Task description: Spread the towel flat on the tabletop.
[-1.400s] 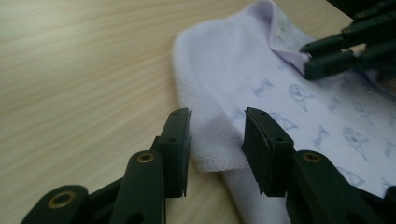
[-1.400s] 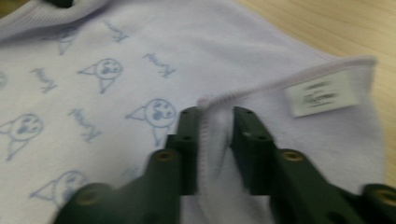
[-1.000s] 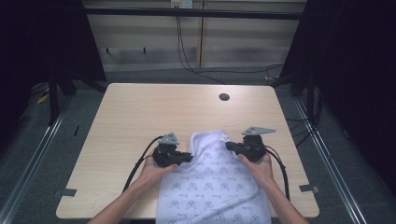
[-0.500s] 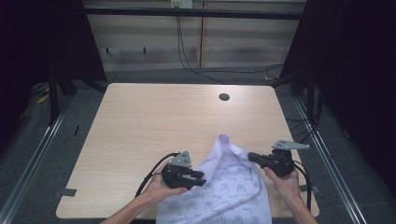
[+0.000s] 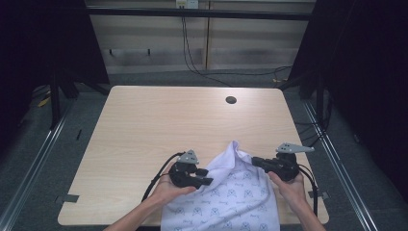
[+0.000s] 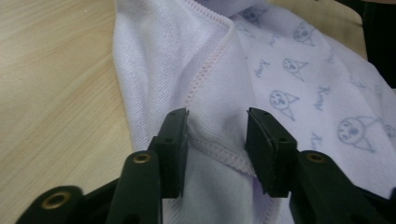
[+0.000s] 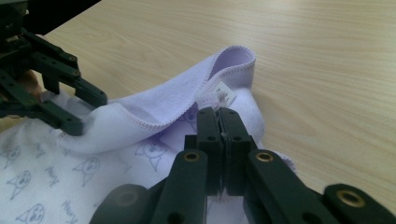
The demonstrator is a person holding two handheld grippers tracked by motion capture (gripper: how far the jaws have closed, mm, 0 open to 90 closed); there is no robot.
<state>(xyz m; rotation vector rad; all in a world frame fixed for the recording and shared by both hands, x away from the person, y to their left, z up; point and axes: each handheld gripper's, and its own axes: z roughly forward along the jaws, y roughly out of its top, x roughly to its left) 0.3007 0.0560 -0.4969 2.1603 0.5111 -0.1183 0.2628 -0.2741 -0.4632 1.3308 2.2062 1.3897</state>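
Jaws of the right gripper (image 7: pixel 218 122) are pressed together on the hem of the lilac towel (image 5: pixel 231 192), close to its small white label (image 7: pixel 225 92). Jaws of the left gripper (image 6: pixel 217 140) stand apart, with a stitched fold of the same towel between them, not yet pinched.

The towel lies at the near edge of the table (image 5: pixel 144 125), between the 2 grippers, and part of it hangs over the edge toward the person. Its far end is bunched up into a peak.

I judge that the step in hand is taking hold of the cloth on both sides to fold or spread it. The next move calls for the left jaws to close on the hem before any pulling.

Only a dark round hole (image 5: pixel 231 100) is seen far off on the table. Nothing stands in the way, only the cables (image 5: pixel 156 178) trail near the cloth.
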